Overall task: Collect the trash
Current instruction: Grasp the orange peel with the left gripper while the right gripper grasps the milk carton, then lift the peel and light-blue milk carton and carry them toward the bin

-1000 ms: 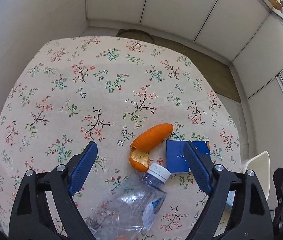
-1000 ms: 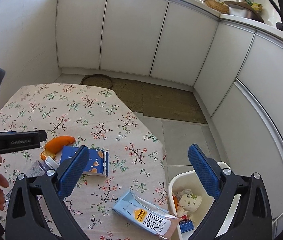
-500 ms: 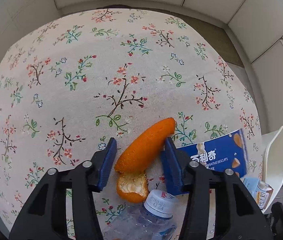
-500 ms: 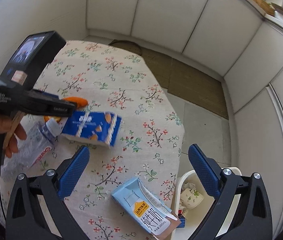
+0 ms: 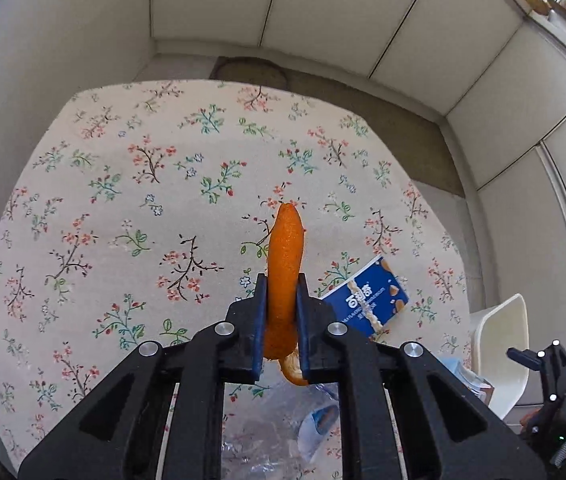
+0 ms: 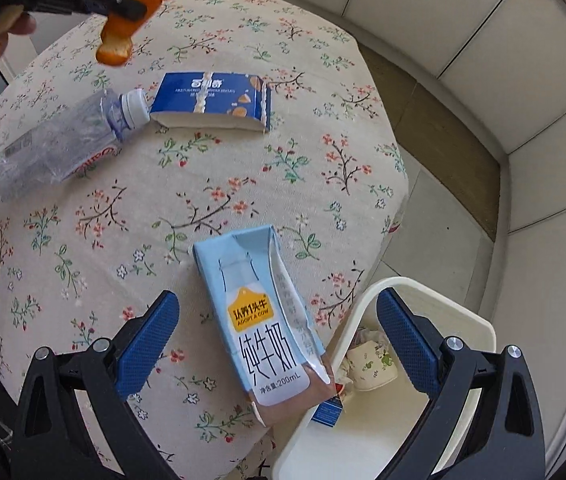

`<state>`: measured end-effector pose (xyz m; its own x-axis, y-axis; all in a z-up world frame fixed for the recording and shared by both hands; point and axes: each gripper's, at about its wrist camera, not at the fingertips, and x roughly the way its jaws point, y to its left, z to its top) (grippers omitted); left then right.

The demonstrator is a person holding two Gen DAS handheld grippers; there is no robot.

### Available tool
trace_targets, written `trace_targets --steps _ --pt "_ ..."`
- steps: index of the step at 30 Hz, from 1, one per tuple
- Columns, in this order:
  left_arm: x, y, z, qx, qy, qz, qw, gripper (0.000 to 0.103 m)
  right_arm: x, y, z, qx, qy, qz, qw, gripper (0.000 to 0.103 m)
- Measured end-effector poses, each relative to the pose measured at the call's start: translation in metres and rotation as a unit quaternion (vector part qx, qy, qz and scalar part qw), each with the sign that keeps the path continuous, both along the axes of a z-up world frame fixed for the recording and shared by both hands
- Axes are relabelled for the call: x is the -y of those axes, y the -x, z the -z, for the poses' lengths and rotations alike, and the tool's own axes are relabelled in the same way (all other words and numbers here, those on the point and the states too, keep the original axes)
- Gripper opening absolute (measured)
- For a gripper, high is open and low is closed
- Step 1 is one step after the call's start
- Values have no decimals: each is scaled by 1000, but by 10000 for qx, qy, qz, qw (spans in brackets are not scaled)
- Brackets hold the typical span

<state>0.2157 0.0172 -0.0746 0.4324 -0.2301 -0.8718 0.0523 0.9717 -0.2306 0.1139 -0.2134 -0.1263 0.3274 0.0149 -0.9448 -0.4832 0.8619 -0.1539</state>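
My left gripper point(image 5: 281, 308) is shut on an orange peel point(image 5: 285, 256) and holds it above the floral table; both also show in the right wrist view, gripper point(image 6: 123, 4) and peel point(image 6: 117, 42). My right gripper point(image 6: 279, 312) is open, its fingers on either side of a light-blue milk carton point(image 6: 261, 320) lying at the table's near edge. A blue biscuit box point(image 6: 213, 100) and a crushed clear plastic bottle point(image 6: 63, 144) lie on the table. A white trash bin point(image 6: 423, 412) stands beside the table with a paper cup inside.
The table with the floral cloth point(image 6: 243, 184) drops off at the right to a tiled floor and a mat point(image 6: 435, 128). White cabinets point(image 5: 323, 12) line the far wall. The bin's rim also shows in the left wrist view point(image 5: 511, 344).
My left gripper closed on the orange peel and lifted it off the table. My right gripper moved down toward the milk carton and the bin.
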Motion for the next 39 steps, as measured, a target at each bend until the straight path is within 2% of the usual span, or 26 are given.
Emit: trace_targets --steps 4,7,11,14,15,17,21,25,30,34,39 --pt "6 24 -30 244 158 112 9995 12 3 7 13 -98 -144 -260 9995 96" --pt "13 46 -47 400 79 281 9988 12 1 6 22 -176 -159 -355 9991 96" --pt "17 78 -62 579 202 394 9973 12 -4 -1 33 -288 -260 -457 9982 95" --pt "14 96 -66 628 369 391 9966 12 -9 -7 48 -573 -211 -424 9972 77" --pt "13 99 -65 635 407 377 9964 12 -9 -9 46 -578 -360 -394 9969 66" --pt "11 101 -62 654 394 334 9965 12 -11 -12 41 -598 -470 -351 9965 57" --pt "2 96 -56 629 458 211 9967 12 -24 -14 34 -469 -514 -373 9969 56" --pt "-8 90 -55 637 571 3 9963 12 -46 -20 16 -158 -578 -325 9977 56" --pt "-14 85 -59 771 612 -201 9949 12 -69 -31 -23 422 -892 45 9951 56" --pt "-13 82 -67 1036 604 -361 9921 12 -77 -31 -55 989 -1206 444 9868 56" --pt "-2 83 -88 1581 680 -512 9838 12 -70 -29 -92 1812 -1401 1198 9660 56"
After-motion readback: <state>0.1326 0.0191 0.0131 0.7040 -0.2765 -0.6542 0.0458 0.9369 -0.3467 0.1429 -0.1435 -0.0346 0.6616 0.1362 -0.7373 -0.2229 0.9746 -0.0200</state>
